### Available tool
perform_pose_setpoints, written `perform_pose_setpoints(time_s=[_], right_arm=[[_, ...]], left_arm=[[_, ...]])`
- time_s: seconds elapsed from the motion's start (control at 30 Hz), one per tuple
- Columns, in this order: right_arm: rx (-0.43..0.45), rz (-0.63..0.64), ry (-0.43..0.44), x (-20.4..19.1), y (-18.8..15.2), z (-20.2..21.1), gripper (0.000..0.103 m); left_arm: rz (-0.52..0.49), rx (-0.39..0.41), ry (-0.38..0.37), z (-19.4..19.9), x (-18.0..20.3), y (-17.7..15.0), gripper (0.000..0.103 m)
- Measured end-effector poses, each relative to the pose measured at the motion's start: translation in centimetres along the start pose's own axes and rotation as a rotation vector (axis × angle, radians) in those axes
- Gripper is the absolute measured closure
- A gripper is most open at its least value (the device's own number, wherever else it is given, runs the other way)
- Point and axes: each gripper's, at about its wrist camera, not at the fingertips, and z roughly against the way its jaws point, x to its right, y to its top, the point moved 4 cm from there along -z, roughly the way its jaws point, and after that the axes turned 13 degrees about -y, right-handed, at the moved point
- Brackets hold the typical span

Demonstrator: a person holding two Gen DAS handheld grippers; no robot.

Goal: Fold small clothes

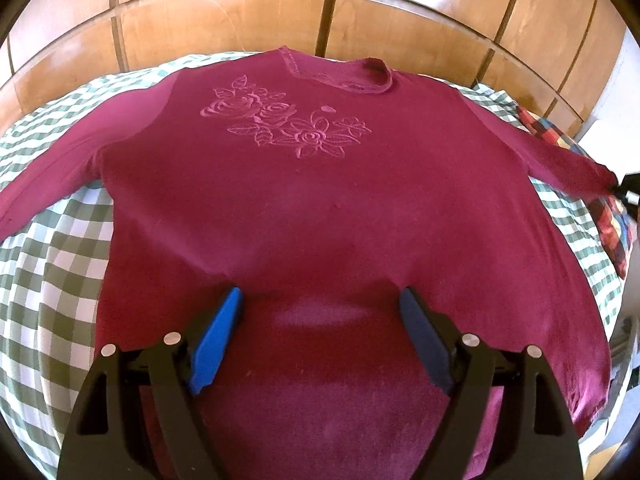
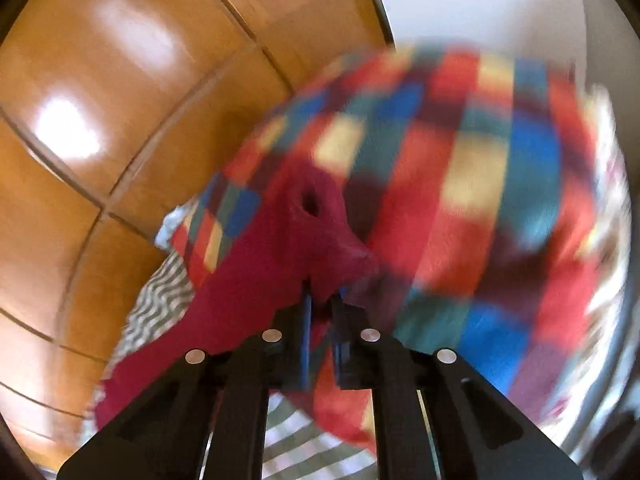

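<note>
The maroon sweater [image 1: 320,200] lies face up and spread flat on a bed with a green checked cover [image 1: 52,280], its 2 sleeves stretched out to either side. It looks soft, light and limp, so it should drape rather than hold shape; cuffs, hem corners and shoulders seem the best places to take hold. The right claw [image 2: 322,300] is pressed together, pinching the right sleeve's cuff [image 2: 316,216] over a multicoloured checked blanket [image 2: 480,200]. The left claw [image 1: 320,308] hangs spread wide just above the lower body, gripping nothing.

Maroon sweater [image 1: 320,208] flat on checked bedspread [image 1: 52,272]
</note>
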Motion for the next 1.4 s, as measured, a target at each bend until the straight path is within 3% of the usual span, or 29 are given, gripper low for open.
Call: perform_pose_setpoints(time_s=[0.1,0.23,0.3,0.33,0.37,0.47,0.6,0.73,0.83,0.87,0.97,1.1,1.17,1.27,1.4], right_arm=[[0.009,0.028,-0.105,0.7,1.5,-0.7,0.097],[-0.033,0.003,-0.056,0.5,1.2,-1.5,0.094],[-0.017,-0.018,0.005,0.9,0.4,-0.1,0.07],[-0.001,-0.013,0.024,0.9,-0.4,0.8,0.048],[0.011,0.014,0.049,0.9,-1.7,2.1,0.041],[-0.045,0.119,0.154,-0.3,-5.9,4.1,0.041],[-0.245,0.327,0.368,-2.8,-16.7,7.0,0.041],[-0.403,0.484,0.502,-5.1,-26.7,9.3,0.054],[-0.462,0.571,0.498,-6.2,-31.7,9.9,0.069],[-0.475,0.582,0.501,-6.4,-32.6,10.0,0.082],[-0.438,0.638,0.454,-6.8,-33.8,10.9,0.095],[-0.375,0.703,0.462,-6.3,-33.3,14.1,0.097],[-0.346,0.764,0.412,-5.5,-33.6,14.6,0.097],[-0.395,0.762,0.341,-4.1,-34.5,12.4,0.097],[-0.429,0.715,0.366,-4.6,-34.9,11.3,0.096]], left_arm=[[-0.026,-0.01,-0.001,0.0,-0.1,-0.2,0.023],[-0.02,-0.015,-0.006,0.2,-0.4,0.0,0.023],[-0.013,-0.011,-0.011,0.8,-0.5,-0.4,0.023],[-0.014,-0.011,-0.013,1.0,-0.6,-0.6,0.023],[-0.015,-0.01,-0.017,1.4,-0.7,-0.9,0.023],[-0.03,-0.012,-0.025,2.5,-0.8,-1.9,0.023],[-0.062,-0.018,-0.028,3.9,-1.0,-3.4,0.023],[-0.077,-0.018,-0.035,4.8,-1.4,-4.4,0.023],[-0.077,-0.012,-0.042,5.3,-1.8,-4.9,0.023],[-0.074,-0.009,-0.045,5.5,-1.9,-5.1,0.023],[-0.074,-0.004,-0.054,6.0,-2.3,-5.6,0.023],[-0.086,-0.016,-0.065,7.0,-2.9,-6.6,0.023],[-0.091,-0.033,-0.074,7.6,-3.4,-7.5,0.023],[-0.105,-0.065,-0.083,8.2,-3.6,-8.9,0.023],[-0.174,-0.128,-0.078,9.0,-3.1,-9.8,0.023]])
